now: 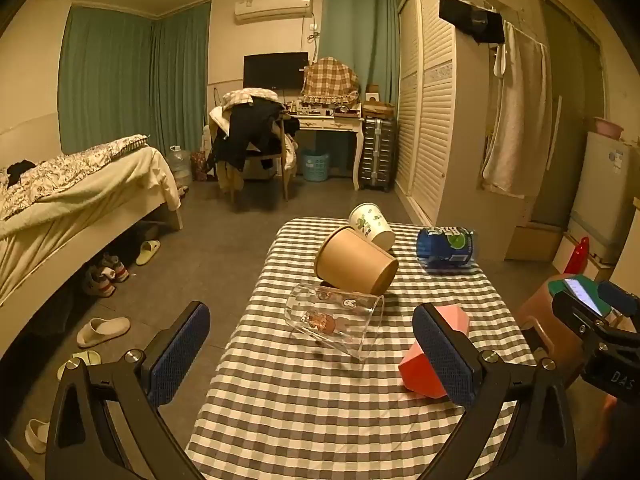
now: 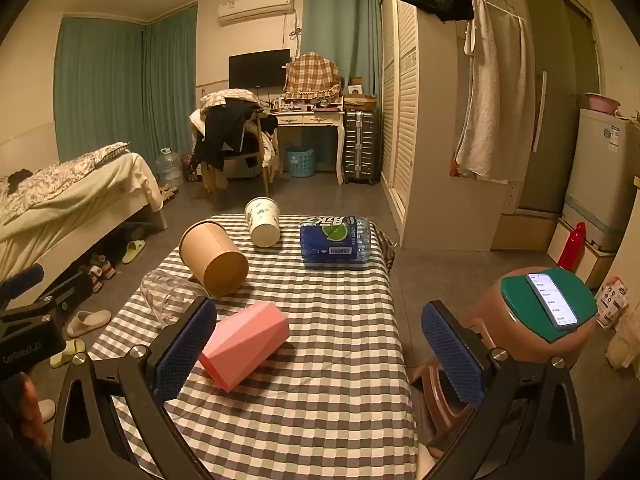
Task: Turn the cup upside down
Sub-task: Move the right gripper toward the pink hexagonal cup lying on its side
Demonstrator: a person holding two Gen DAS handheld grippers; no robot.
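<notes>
- Our left gripper (image 1: 310, 352) hangs spread wide over the near part of the checked table (image 1: 320, 420), grasping nothing; its blue pads (image 1: 182, 354) frame the glass cup (image 1: 334, 320) without touching it.
- Our right gripper (image 2: 320, 354) is likewise released and empty, with the pink cup (image 2: 244, 346) lying on its side just beside its left pad (image 2: 188, 350).
- Four cups lie tipped over on the cloth: the glass one near left, the pink one near right, a brown paper cup (image 1: 354, 260) behind the glass, and a white printed cup (image 1: 372, 226) farthest back.
- We judge the glass cup stiff, smooth, slippery and breakable, so we would clamp gently across its mid-wall rather than the rim.
- The pink cup looks rigid and light; its flat facets should give the pads good purchase.
- The paper cups seem light and crushable, so only a soft squeeze near the stiffer rim would suit.
- The task does not say which cup is meant, and we cannot tell.
- From the right wrist view the glass cup is half hidden behind our pad and hard to make out; its contact with the brown cup is unclear.
</notes>
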